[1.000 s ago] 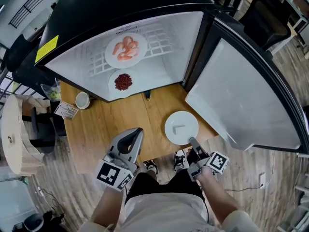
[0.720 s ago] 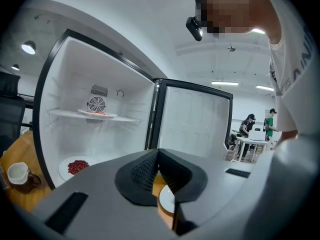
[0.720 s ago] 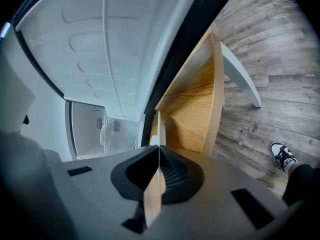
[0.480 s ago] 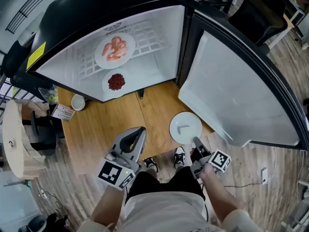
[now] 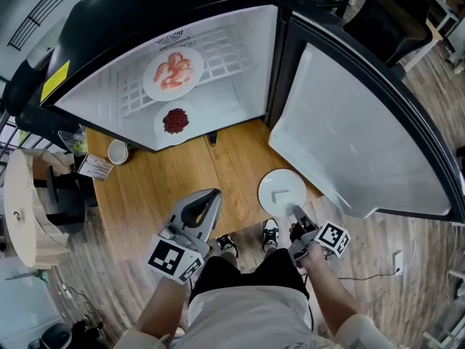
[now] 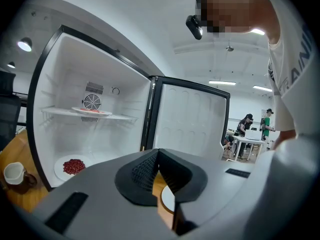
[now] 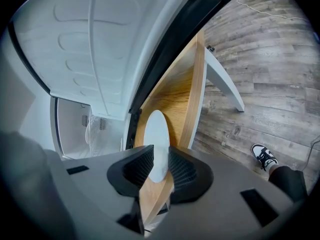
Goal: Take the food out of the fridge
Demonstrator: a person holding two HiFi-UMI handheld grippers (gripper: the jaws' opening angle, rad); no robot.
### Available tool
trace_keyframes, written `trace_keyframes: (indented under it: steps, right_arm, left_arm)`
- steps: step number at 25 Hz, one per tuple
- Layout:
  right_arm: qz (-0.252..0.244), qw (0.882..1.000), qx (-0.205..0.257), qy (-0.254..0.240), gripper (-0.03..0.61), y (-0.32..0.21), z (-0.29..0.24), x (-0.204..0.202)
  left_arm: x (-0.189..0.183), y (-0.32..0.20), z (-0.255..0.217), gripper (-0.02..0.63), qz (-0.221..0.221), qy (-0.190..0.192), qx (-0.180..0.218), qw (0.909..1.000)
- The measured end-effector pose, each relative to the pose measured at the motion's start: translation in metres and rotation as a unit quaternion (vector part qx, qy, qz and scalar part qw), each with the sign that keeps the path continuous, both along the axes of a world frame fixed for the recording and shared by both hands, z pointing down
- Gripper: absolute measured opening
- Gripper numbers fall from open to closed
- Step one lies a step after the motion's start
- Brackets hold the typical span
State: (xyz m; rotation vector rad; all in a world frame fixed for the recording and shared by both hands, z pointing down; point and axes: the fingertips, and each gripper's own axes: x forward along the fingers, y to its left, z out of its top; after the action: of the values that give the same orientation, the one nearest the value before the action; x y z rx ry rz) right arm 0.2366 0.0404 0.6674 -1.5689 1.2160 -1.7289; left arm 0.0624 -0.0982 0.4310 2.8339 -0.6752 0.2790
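The fridge (image 5: 240, 104) stands open on the tabletop (image 5: 160, 187) with its door (image 5: 349, 137) swung out to the right. Two lots of food sit inside: a plate of shrimp (image 5: 173, 73) on the wire shelf (image 5: 225, 57), and a plate of red bits (image 5: 174, 121) below it on the fridge floor, near the front edge. A third plate (image 5: 282, 190), white and with only a small pale piece on it, lies on the tabletop in front of the door. The right gripper (image 5: 295, 211) is at this plate's near rim. In the right gripper view its jaws stand a little apart with the rim between them, and I cannot tell whether either jaw touches it. The left gripper (image 5: 210, 195) is over bare wood, well short of the fridge, jaw tips pressed together with nothing in them. A cup (image 5: 116, 152) stands at the fridge's left front corner.
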Motion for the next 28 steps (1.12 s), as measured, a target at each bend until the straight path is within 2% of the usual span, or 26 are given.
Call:
trace_keyframes:
  steps: [11, 14, 16, 17, 21, 24, 28]
  right_arm:
    - [-0.020, 0.999, -0.029, 0.011, 0.117, 0.007, 0.010, -0.004]
    - [-0.034, 0.998, -0.052, 0.027, 0.117, 0.018, 0.011, -0.004]
    - [-0.051, 0.995, -0.071, 0.056, 0.089, 0.026, 0.006, -0.005]
    - [-0.061, 0.993, -0.072, 0.074, 0.034, 0.026, -0.001, -0.006]
    - [-0.105, 0.982, -0.015, 0.155, 0.021, 0.003, -0.049, -0.013]
    - [-0.138, 0.968, 0.043, 0.207, 0.020, -0.025, -0.088, -0.025]
    - [-0.180, 0.945, 0.107, 0.250, 0.020, -0.057, -0.133, -0.043]
  left_arm:
    - [-0.006, 0.000, -0.001, 0.009, -0.005, 0.001, 0.000, 1.0000]
    - [-0.007, -0.001, -0.002, 0.009, -0.006, 0.003, 0.002, 1.0000]
    - [-0.009, -0.002, -0.004, 0.008, -0.008, 0.005, 0.004, 1.0000]
    - [-0.010, -0.002, -0.005, 0.009, -0.009, 0.006, 0.004, 0.9999]
    - [-0.016, -0.005, -0.013, 0.008, -0.020, 0.013, 0.009, 0.9997]
    - [-0.022, -0.006, -0.020, 0.009, -0.030, 0.017, 0.014, 0.9993]
    - [-0.035, -0.006, -0.030, 0.009, -0.053, 0.023, 0.019, 0.9981]
